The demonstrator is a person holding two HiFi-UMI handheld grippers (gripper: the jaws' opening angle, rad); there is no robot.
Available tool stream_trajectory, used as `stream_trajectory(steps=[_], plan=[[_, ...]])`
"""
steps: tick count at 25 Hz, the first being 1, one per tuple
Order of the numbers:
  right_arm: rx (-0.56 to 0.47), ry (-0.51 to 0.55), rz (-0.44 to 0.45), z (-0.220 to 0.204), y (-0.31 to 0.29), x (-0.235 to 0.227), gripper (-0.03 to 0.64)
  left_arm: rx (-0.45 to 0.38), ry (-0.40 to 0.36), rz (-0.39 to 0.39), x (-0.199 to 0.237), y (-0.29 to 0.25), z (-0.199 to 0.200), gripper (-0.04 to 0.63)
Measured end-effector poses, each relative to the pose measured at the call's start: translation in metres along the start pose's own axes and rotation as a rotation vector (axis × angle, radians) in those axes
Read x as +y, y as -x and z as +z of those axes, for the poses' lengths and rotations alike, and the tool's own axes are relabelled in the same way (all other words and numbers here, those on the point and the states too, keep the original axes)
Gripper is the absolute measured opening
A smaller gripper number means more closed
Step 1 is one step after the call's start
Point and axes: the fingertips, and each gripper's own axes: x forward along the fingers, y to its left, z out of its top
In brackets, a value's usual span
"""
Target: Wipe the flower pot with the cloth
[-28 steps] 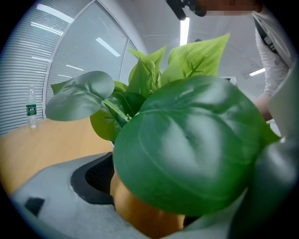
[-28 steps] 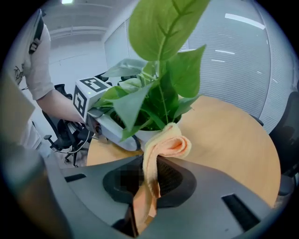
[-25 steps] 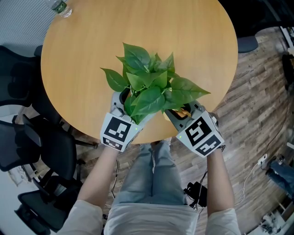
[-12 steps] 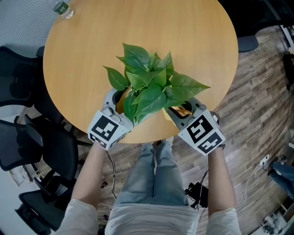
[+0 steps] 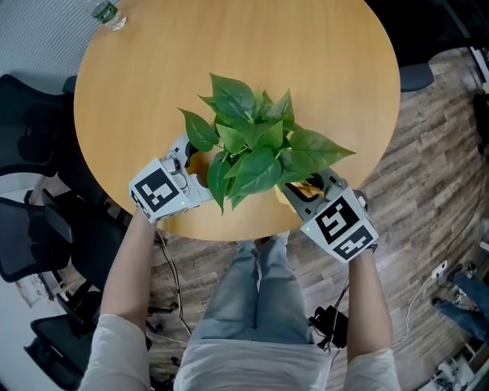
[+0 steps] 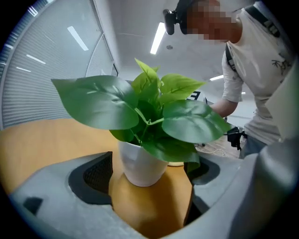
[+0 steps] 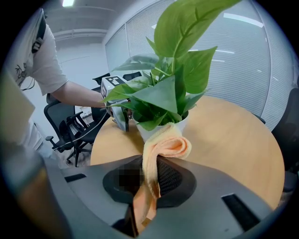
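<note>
A leafy green plant (image 5: 252,145) stands in a white pot (image 6: 140,163) near the front edge of the round wooden table (image 5: 321,69). In the head view the leaves hide the pot. My left gripper (image 5: 187,169) sits at the pot's left side, open; the pot stands just ahead of its jaws, with table showing on both sides. My right gripper (image 5: 306,189) is at the pot's front right, shut on an orange cloth (image 7: 163,142). The cloth's folded end lies against the pot's rim (image 7: 180,122).
A plastic water bottle (image 5: 107,14) lies at the table's far left edge. Black office chairs (image 5: 46,237) stand on the floor to the left. The table's front edge (image 5: 252,233) is just behind both grippers, over the person's knees.
My left gripper has swung from the pot's front round to its left side, moving left and farther onto the table. The right gripper and cloth have barely shifted.
</note>
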Motion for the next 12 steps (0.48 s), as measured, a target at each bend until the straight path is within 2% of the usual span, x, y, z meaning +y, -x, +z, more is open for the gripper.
stream_trajectory(steps=[3,7,12], plan=[[-0.002,0.007,0.007,0.000,-0.001,0.000,0.052,-0.052,-0.006,-0.045,0.001,-0.008,0.008,0.477],[-0.004,0.013,0.015,-0.001,-0.003,0.001,0.052,-0.076,0.011,-0.099,0.002,-0.014,0.013,0.476],[-0.002,0.020,0.011,-0.004,-0.001,-0.002,0.052,-0.080,0.024,-0.083,0.004,-0.018,0.016,0.457]])
